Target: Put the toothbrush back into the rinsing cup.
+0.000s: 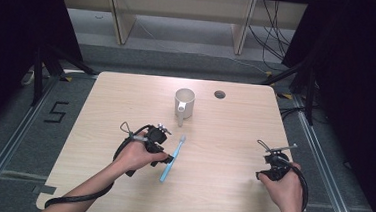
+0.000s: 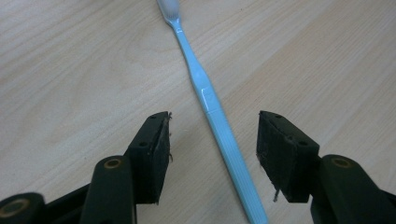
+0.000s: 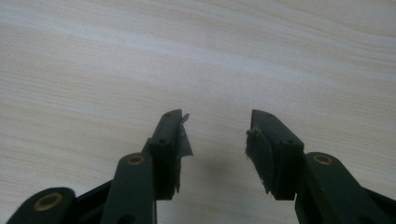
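The toothbrush (image 2: 219,126) lies flat on the tabletop (image 1: 224,138), light blue, its handle end toward the person and its bristle head pointing away toward the mug (image 1: 184,103). In the left gripper view it runs up between the two black jaws of the left tool (image 2: 212,140), which straddle the handle with bare wood showing on both sides of it; neither pad touches the plastic, and the handle sits a little nearer the right-hand jaw than the other. The jaws stand wide, released, and hold nothing. The neck narrows just beyond the jaw tips and the pale head (image 2: 168,7) reaches the top edge of that view. In the high view the toothbrush (image 1: 173,158) lies slanted near the middle of the tabletop, with the left tool (image 1: 165,157) held by the left hand (image 1: 140,155) just beside its lower half, coming at it from the left. The mug stands upright farther back, apart from the brush head, its handle turned toward the person, and a round hole (image 1: 220,94) in the tabletop is just to its right. The right tool (image 3: 215,135) is well apart, at the right edge of the tabletop in the right hand (image 1: 285,185); its jaws are also parted, over bare wood, with nothing between them.
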Available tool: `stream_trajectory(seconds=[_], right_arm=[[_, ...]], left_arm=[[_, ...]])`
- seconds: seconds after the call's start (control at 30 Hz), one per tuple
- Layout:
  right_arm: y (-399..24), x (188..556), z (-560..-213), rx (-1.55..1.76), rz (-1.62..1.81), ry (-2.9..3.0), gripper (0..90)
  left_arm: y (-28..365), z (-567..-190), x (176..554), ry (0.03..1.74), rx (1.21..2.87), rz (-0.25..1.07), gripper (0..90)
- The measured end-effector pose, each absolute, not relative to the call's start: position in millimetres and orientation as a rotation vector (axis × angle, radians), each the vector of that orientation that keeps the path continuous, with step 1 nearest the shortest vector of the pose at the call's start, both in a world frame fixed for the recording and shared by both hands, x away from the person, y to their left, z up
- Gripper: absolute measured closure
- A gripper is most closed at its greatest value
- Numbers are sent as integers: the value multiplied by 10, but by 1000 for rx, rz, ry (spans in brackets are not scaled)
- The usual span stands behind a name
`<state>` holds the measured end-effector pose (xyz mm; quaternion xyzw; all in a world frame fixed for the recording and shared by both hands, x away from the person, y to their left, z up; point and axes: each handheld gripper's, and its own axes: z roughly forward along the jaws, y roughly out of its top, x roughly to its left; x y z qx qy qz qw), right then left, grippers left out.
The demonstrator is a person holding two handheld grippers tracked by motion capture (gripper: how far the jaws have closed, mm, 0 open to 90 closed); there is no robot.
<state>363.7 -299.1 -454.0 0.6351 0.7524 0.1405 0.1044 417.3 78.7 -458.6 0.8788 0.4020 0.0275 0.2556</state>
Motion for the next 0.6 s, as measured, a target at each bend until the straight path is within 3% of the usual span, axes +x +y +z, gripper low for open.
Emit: stream_trajectory(seconds=[0.6], right_arm=[[-3017, 3626, -4529, 1877, 436, 2199, 557]], left_arm=[[613, -4672, 4233, 1128, 2414, 52, 432]])
